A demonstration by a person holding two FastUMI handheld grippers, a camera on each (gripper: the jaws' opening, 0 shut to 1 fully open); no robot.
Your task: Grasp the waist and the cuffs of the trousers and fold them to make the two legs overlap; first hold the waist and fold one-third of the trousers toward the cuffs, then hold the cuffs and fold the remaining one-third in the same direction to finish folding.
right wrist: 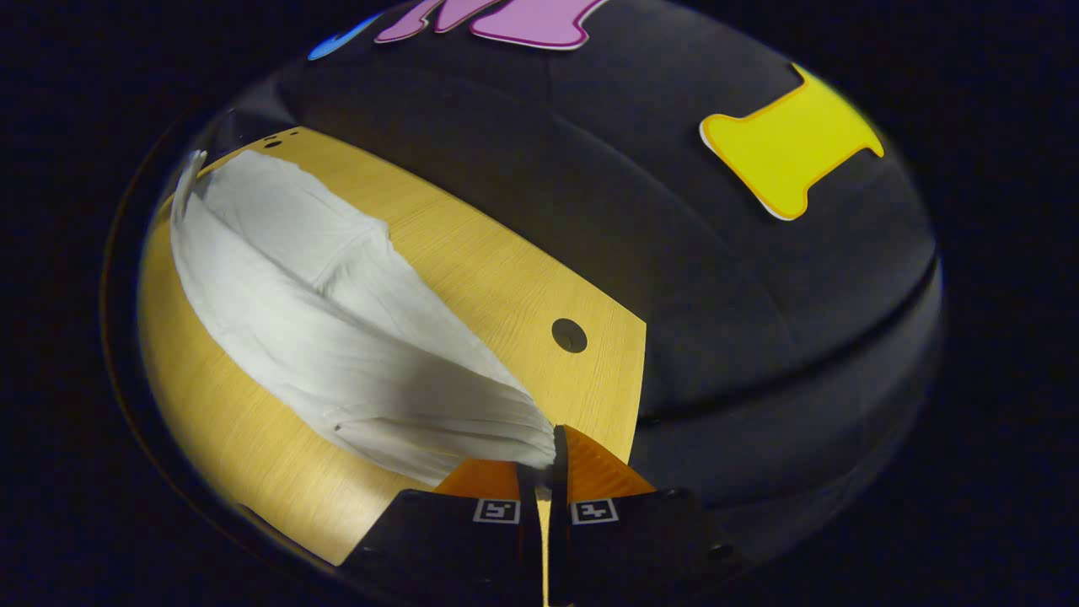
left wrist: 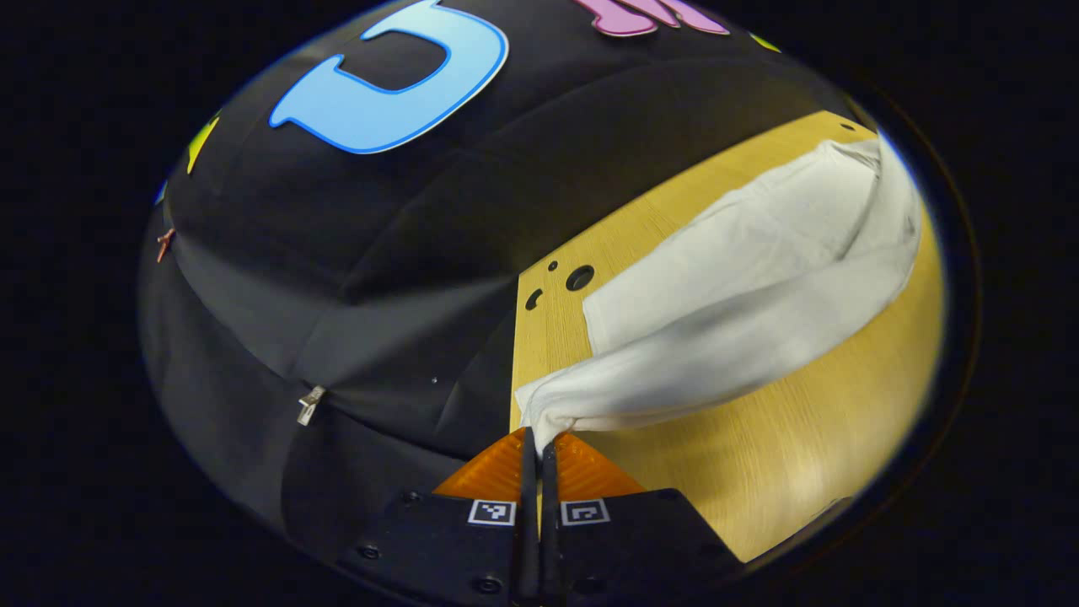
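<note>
White trousers [left wrist: 742,287] stretch across a wooden table [left wrist: 792,455], one layer raised over another that lies flat. In the left gripper view my left gripper [left wrist: 538,438] is shut on a bunched end of the trousers near the table's corner, and the cloth rises from it toward the far right. In the right gripper view the trousers [right wrist: 337,337] run from the upper left down to my right gripper [right wrist: 548,447], which is shut on the other gathered end. Which end is the waist and which the cuffs I cannot tell.
The table [right wrist: 472,253] has round holes [left wrist: 579,277] near one corner and a single hole [right wrist: 569,335] near another. Black cloth wall surrounds the table on both sides. A metal clip [left wrist: 309,405] hangs on the cloth.
</note>
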